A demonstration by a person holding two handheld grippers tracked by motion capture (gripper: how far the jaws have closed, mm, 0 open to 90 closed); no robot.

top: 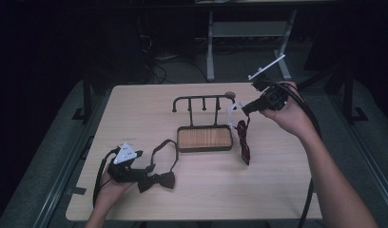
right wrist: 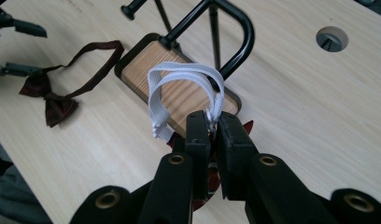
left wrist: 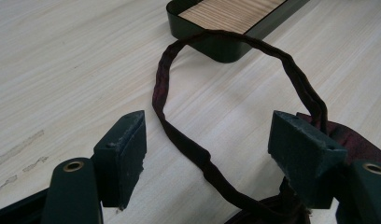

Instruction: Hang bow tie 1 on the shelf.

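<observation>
With the right hand-held gripper (right wrist: 215,122) clamped on the red bow tie's white strap (right wrist: 179,86), we lift it beside the black rack (top: 201,102), keeping the loop open for a peg. Our left hand-held gripper (left wrist: 212,154) rests open around the dark bow tie's strap (left wrist: 179,135) on the tabletop (top: 277,180).

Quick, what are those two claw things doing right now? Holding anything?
Left gripper: open, its jaws on either side of the dark red bow tie's neck band, not gripping it.
Right gripper: closed on the white elastic strap of a second bow tie.
</observation>
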